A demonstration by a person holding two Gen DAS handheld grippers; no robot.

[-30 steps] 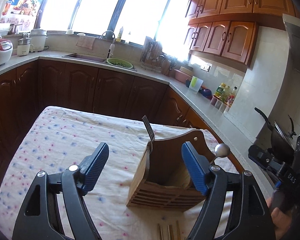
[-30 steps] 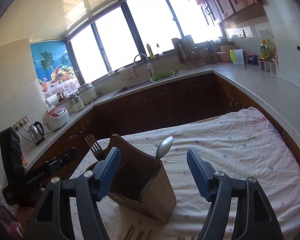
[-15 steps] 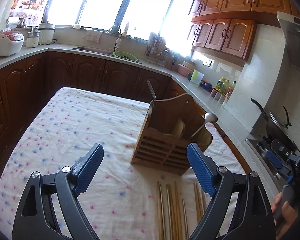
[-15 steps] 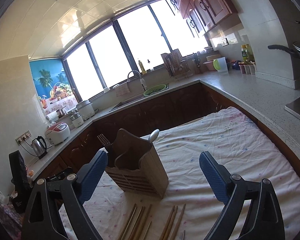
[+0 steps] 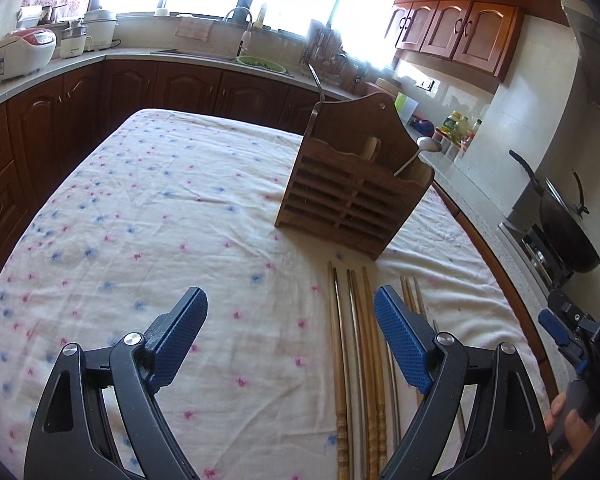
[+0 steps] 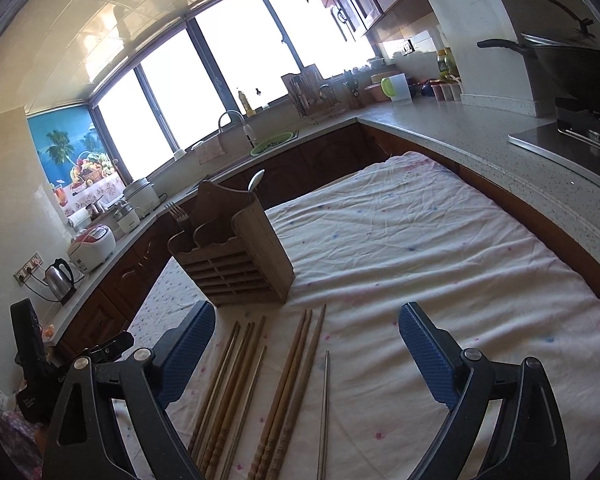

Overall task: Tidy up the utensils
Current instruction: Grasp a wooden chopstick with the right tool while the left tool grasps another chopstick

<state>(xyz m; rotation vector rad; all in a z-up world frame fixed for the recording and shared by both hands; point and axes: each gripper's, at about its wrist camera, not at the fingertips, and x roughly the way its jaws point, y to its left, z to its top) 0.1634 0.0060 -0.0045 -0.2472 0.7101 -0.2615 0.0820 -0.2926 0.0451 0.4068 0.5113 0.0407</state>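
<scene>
A wooden utensil holder (image 5: 356,192) stands upright on the floral tablecloth (image 5: 148,216); it also shows in the right wrist view (image 6: 236,256). A fork (image 5: 318,92) and a spoon (image 5: 422,150) stand in it. Several wooden and metal chopsticks (image 5: 360,344) lie side by side in front of the holder, also in the right wrist view (image 6: 260,392). My left gripper (image 5: 290,334) is open and empty above the cloth, just left of the chopsticks. My right gripper (image 6: 306,356) is open and empty, over the chopsticks.
Kitchen counters (image 6: 500,136) with dark wood cabinets surround the table. A wok (image 5: 568,232) sits on the stove at right. A sink (image 5: 204,54), rice cookers (image 5: 24,54) and a kettle (image 6: 60,280) stand on the counters. The table's right edge runs close to the counter.
Both grippers have pulled back and away from the holder, staying open. The chopsticks on the cloth have come into fuller view in both views.
</scene>
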